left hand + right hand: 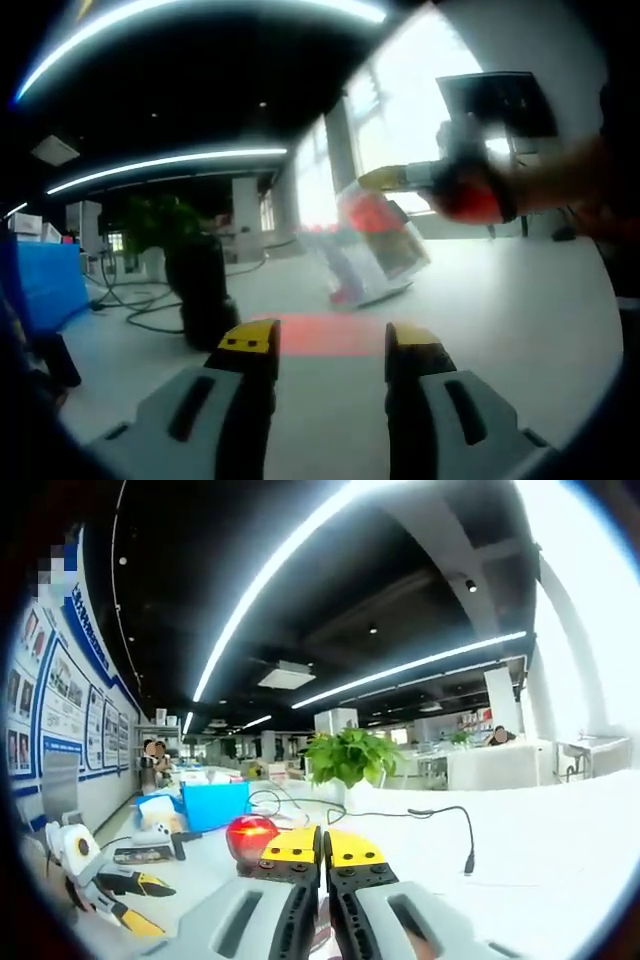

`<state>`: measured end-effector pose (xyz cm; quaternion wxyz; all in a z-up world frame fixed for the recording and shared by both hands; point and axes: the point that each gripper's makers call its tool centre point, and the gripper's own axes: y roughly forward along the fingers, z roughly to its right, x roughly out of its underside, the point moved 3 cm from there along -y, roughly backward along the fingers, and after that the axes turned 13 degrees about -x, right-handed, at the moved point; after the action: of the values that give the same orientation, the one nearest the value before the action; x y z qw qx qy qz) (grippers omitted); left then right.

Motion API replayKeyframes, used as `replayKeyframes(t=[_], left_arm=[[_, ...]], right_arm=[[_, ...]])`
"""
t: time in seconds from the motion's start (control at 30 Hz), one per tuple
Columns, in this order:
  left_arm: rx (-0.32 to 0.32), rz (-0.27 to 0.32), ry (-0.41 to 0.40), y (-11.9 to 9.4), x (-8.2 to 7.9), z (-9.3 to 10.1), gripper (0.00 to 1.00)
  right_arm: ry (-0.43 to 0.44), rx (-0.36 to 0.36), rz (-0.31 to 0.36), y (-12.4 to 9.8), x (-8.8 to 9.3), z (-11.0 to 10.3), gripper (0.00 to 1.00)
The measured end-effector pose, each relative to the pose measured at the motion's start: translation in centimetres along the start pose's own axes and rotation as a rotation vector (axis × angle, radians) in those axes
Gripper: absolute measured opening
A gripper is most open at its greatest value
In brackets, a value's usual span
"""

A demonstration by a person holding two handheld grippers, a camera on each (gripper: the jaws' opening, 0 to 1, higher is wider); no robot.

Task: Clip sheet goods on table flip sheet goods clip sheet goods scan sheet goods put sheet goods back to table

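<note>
No text can be read — the wall panels point(55, 715) and the sheet goods point(375, 245) are too blurred.

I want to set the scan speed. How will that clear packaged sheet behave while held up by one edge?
Probably floppy: the clear packaged sheet hangs tilted from the right gripper, pinched at its top edge alone. It looks thin and light, so it may swing. Its glossy film may slip.
</note>
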<state>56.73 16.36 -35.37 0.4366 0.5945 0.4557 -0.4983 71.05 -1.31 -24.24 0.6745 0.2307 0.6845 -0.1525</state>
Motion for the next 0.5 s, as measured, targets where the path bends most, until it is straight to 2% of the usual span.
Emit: replayKeyframes(t=[0.5], left_arm=[[0.006, -0.005, 0.004, 0.0, 0.1, 0.1, 0.34]], right_arm=[[-0.040, 0.079, -0.041, -1.0, 0.3, 4.3, 0.00]])
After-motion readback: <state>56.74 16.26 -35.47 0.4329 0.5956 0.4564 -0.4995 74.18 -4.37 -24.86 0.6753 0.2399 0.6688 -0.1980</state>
